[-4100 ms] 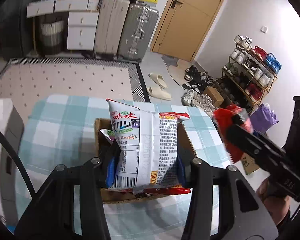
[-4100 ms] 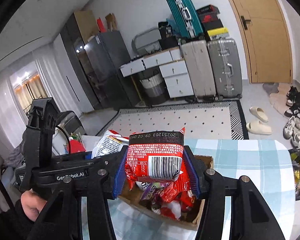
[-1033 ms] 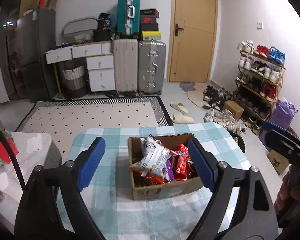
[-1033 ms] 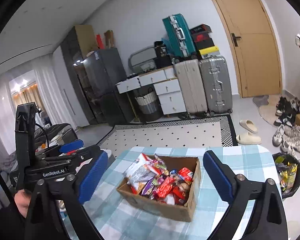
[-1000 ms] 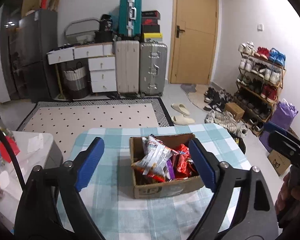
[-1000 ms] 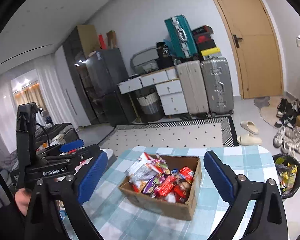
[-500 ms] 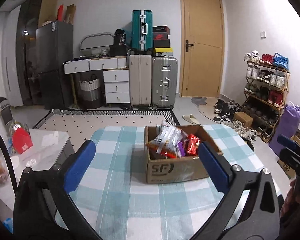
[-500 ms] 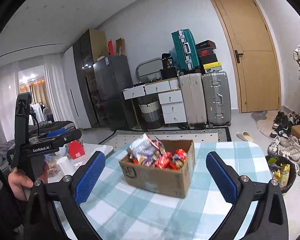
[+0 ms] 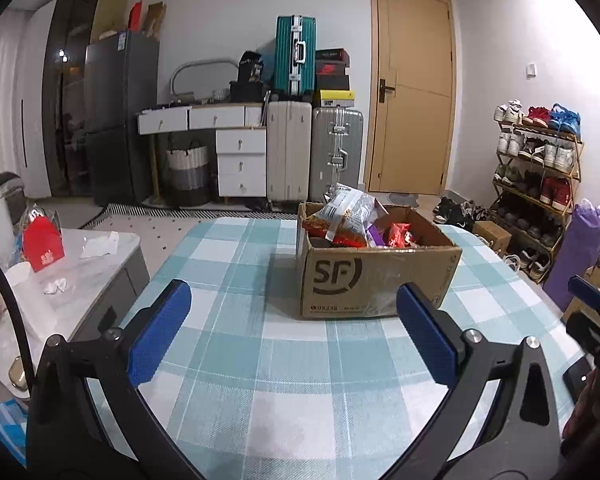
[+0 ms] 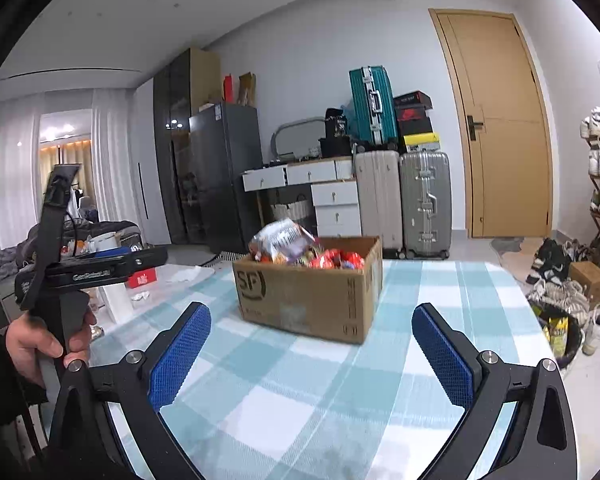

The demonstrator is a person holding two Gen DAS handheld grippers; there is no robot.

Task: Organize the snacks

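A brown cardboard box (image 9: 376, 284) marked "SF" stands on the checked tablecloth (image 9: 284, 380), heaped with snack packets (image 9: 350, 216). My left gripper (image 9: 292, 320) hangs low over the cloth in front of the box, jaws wide open, nothing between them. In the right wrist view the same box (image 10: 308, 292) sits ahead, its snack packets (image 10: 284, 242) piled above the rim. My right gripper (image 10: 312, 344) is open and empty, short of the box. A hand (image 10: 32, 344) holds the left gripper's handle at the left of that view.
A white side table (image 9: 60, 276) with a red carton (image 9: 42, 240) stands left of the checked table. Suitcases (image 9: 312, 160), a drawer unit (image 9: 240, 160) and a door (image 9: 412, 108) line the far wall. A shoe rack (image 9: 536, 184) and a purple bag (image 9: 580, 248) stand at the right.
Both grippers let their packets go into the box, then pulled back and sank toward the table. The box now shows more from the side. Both stay open and empty.
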